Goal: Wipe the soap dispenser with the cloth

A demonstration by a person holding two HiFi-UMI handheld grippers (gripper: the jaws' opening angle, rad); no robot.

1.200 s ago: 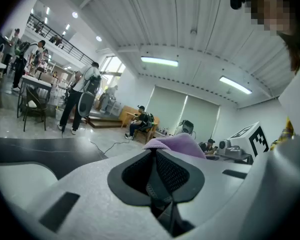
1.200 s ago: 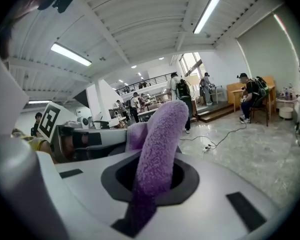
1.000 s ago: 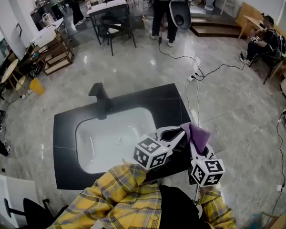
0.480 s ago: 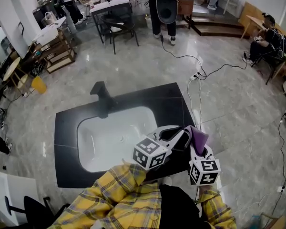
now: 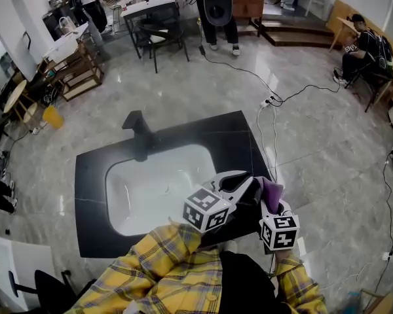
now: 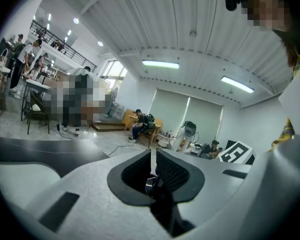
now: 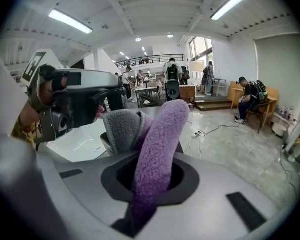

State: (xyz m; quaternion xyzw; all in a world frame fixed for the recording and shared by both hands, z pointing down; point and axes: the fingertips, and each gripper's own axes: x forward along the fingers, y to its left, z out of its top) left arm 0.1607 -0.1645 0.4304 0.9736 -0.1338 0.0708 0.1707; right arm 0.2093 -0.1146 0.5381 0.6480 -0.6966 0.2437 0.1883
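Item 1: right gripper, 2 jaws clamped on purple cloth; now lower than 1 second ago, over the right edge of the black counter.
Item 2: left gripper, jaws together, unmoved, just beside the cloth.
Soap dispenser: not discernible.

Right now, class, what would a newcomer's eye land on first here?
The purple cloth, clamped in the right claw by the right edge of the black counter. Next, the white basin sunk in that counter, with a black faucet at its far left corner.
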